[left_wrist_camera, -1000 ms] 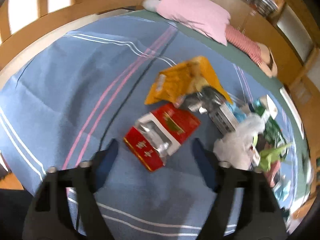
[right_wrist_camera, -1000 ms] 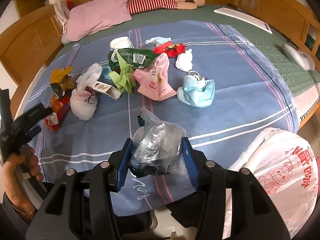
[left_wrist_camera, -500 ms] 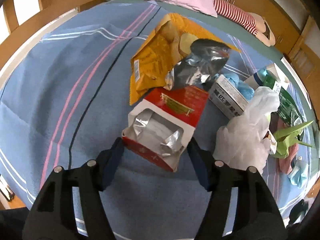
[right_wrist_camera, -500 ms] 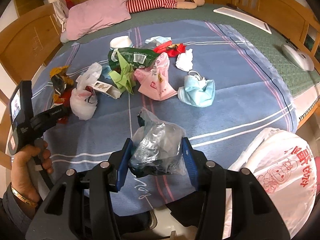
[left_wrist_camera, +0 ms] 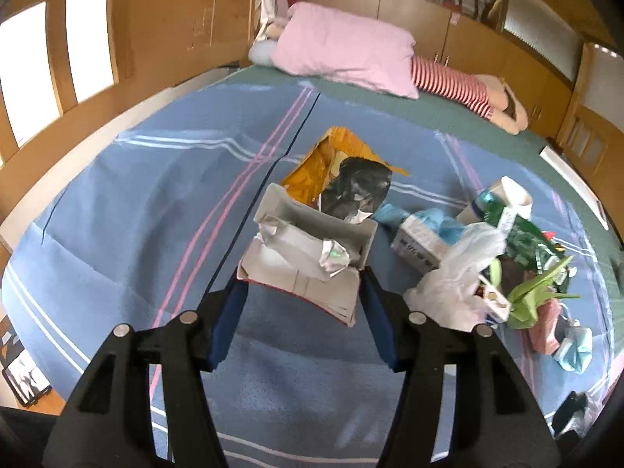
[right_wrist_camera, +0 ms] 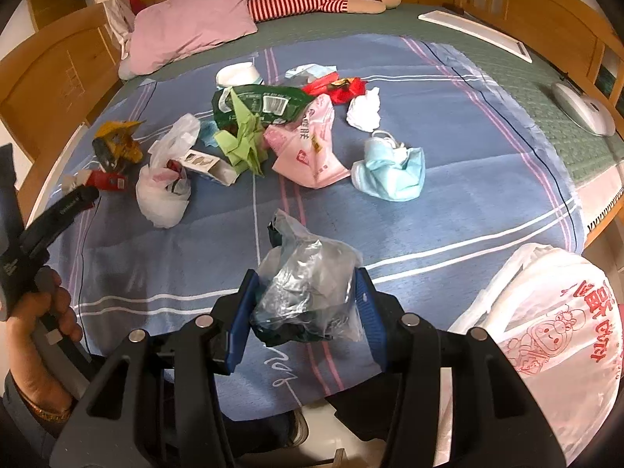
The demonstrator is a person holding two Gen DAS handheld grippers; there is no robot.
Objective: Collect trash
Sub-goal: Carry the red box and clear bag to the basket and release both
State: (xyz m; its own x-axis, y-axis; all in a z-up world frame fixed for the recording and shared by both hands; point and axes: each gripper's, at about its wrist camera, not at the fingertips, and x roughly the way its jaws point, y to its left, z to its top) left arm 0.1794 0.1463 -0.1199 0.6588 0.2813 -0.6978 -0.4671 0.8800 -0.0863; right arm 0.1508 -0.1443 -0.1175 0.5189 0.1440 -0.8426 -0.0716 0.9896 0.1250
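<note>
A torn red-and-white carton (left_wrist_camera: 308, 249) with crumpled foil inside sits tilted between the blue pads of my left gripper (left_wrist_camera: 302, 284). Its jaws are closing and both pads touch the carton's sides. In the right wrist view the same carton (right_wrist_camera: 107, 181) shows at the far left of the trash pile. My right gripper (right_wrist_camera: 306, 292) is shut on a crumpled clear plastic bag (right_wrist_camera: 308, 273), held above the blue striped blanket (right_wrist_camera: 468, 136). A large white bag with red print (right_wrist_camera: 546, 312) hangs at the lower right.
Loose trash lies across the blanket: an orange snack bag (left_wrist_camera: 323, 160), a white plastic bag (left_wrist_camera: 456, 273), green folded paper (right_wrist_camera: 243, 138), a pink bag (right_wrist_camera: 312, 148), a blue face mask (right_wrist_camera: 394, 171), white tissue (right_wrist_camera: 364, 111). A pink pillow (right_wrist_camera: 191, 35) lies at the headboard.
My left gripper moved in around the carton and narrowed onto it; the carton now tips up with its open white side toward the camera. The right gripper and its plastic bag stayed still.
</note>
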